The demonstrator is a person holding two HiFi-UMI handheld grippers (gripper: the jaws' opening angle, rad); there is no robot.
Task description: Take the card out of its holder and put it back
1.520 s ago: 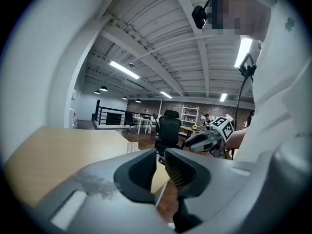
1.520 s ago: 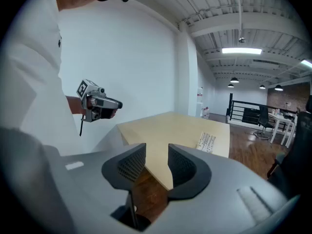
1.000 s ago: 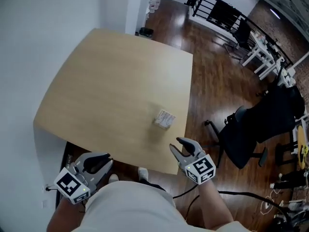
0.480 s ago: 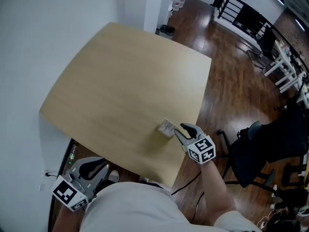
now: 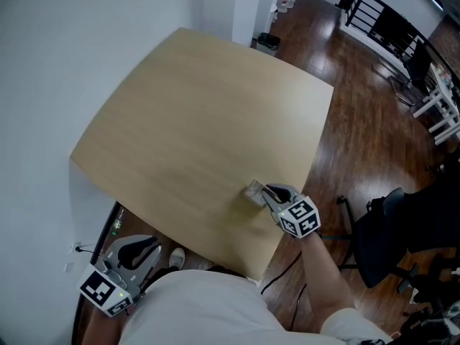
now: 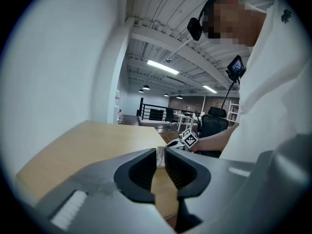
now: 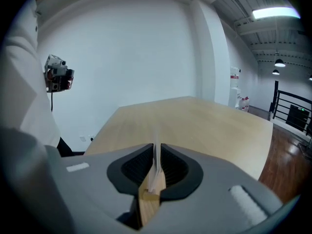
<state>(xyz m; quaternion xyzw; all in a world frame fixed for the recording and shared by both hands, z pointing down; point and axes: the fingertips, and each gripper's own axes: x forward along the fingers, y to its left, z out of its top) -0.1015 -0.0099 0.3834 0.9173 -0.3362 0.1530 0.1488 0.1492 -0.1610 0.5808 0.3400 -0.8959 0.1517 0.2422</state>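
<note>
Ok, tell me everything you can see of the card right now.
The card is a thin, pale sheet with dark print, standing upright in what looks like a small wood-coloured holder near the table's right edge. The right gripper has just been closing on it; its jaws now press both faces. Nothing else touches it.

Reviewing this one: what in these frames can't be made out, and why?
Print on the card: too small in the head view, edge-on in the right gripper view.
The holder: right gripper view, mostly hidden by the right gripper, whose jaws have just been closing with the card between them.
Whether the card has left the holder: cannot tell.
Dark thing beyond the table: head view, too small to name.
</note>
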